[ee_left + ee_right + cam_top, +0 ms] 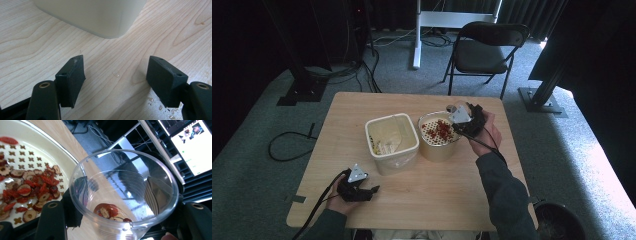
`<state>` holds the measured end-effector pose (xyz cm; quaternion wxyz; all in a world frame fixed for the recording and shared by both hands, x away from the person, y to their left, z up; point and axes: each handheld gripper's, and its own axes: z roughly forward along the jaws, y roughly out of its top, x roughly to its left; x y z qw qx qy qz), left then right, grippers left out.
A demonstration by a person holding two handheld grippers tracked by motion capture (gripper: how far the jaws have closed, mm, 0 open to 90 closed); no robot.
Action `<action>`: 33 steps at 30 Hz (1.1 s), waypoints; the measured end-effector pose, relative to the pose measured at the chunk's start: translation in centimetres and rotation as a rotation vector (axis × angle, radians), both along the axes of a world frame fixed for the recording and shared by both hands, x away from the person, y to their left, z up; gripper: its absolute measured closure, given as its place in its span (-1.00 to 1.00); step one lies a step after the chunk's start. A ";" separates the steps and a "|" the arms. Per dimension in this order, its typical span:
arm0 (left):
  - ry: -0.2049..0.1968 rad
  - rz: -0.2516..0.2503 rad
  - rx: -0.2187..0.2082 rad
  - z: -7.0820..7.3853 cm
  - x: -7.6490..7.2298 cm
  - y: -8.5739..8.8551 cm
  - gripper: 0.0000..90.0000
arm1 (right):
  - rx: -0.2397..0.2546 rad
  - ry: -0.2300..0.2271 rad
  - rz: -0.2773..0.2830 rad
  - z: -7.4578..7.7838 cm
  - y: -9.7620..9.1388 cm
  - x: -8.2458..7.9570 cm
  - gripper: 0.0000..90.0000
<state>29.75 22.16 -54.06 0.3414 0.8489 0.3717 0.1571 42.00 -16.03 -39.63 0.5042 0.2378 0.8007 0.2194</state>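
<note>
Gripping a clear plastic cup [123,195] between its jaws, the right gripper [468,120] tilts it over the round strainer bowl [439,150], where red dried fruit slices [27,192] lie on the perforated insert and a few pieces remain in the cup. The left gripper [115,80] rests low on the wooden table [422,195] near the square white tub [392,137], jaws wide apart and holding nothing.

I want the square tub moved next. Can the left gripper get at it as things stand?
Probably yes: the left gripper stands open, with bare table between it and the square tub.
</note>
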 end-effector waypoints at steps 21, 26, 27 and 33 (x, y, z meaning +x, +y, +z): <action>0.000 -0.001 0.000 0.0 0.0 0.0 -0.30 | -0.365 -0.043 0.028 -0.6 3.0 -0.1 -0.21; -0.001 0.001 -0.002 0.0 0.0 0.0 -0.30 | -0.440 -0.050 0.028 -0.9 3.6 -0.2 -0.21; 0.000 0.001 -0.003 0.0 0.0 0.0 -0.30 | -0.464 -0.055 0.025 -1.1 3.7 -0.2 -0.21; -0.001 -0.001 0.000 0.0 0.0 0.0 -0.30 | -0.574 -0.093 0.033 -1.4 4.3 -0.5 -0.21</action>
